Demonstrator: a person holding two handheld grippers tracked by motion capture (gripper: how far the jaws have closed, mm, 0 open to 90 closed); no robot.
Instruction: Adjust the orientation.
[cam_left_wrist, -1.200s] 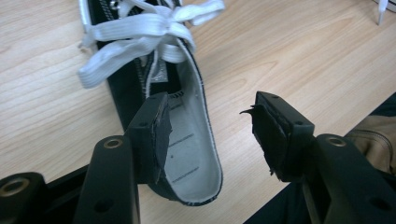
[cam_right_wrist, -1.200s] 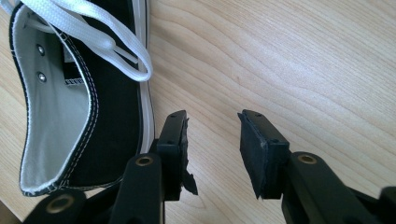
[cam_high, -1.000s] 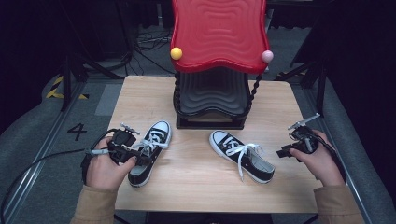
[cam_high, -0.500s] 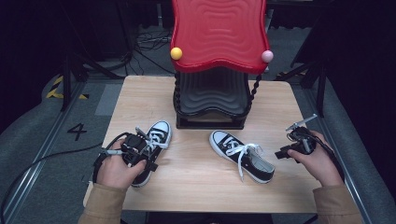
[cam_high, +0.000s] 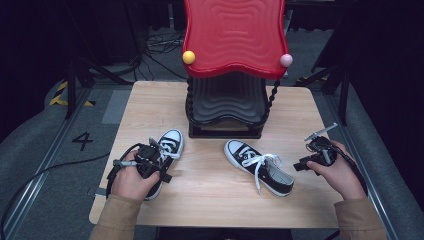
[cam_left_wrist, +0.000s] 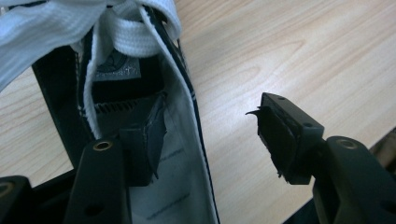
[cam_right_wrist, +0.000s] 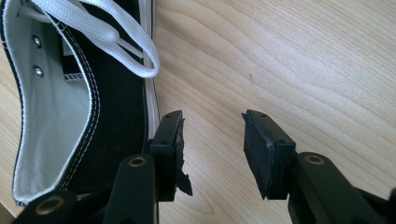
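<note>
A: As the high view has it, the left gripper (cam_high: 159, 161) sits over the heel end of the left shoe (cam_high: 169, 145) near the table's (cam_high: 220, 210) left edge; the right shoe (cam_high: 260, 167) lies mid-table, laces (cam_high: 261, 162) loose; the right gripper (cam_high: 306, 164) hovers just off its heel, apart from it.

B: And the left gripper view?

A: One jaw is down inside the left shoe (cam_left_wrist: 140, 93), the other outside over bare wood; the side wall of the shoe stands between them, unpinched, so it is released; the jaws have just eased in a touch.

B: Right gripper view?

A: Jaws spread, nothing between them but table; one pad (cam_right_wrist: 170, 140) stands just beside the right shoe's (cam_right_wrist: 93, 116) sole edge; no grasp there.

B: Behind them?

A: A red-topped black rack (cam_high: 230, 70) at the far edge.
</note>
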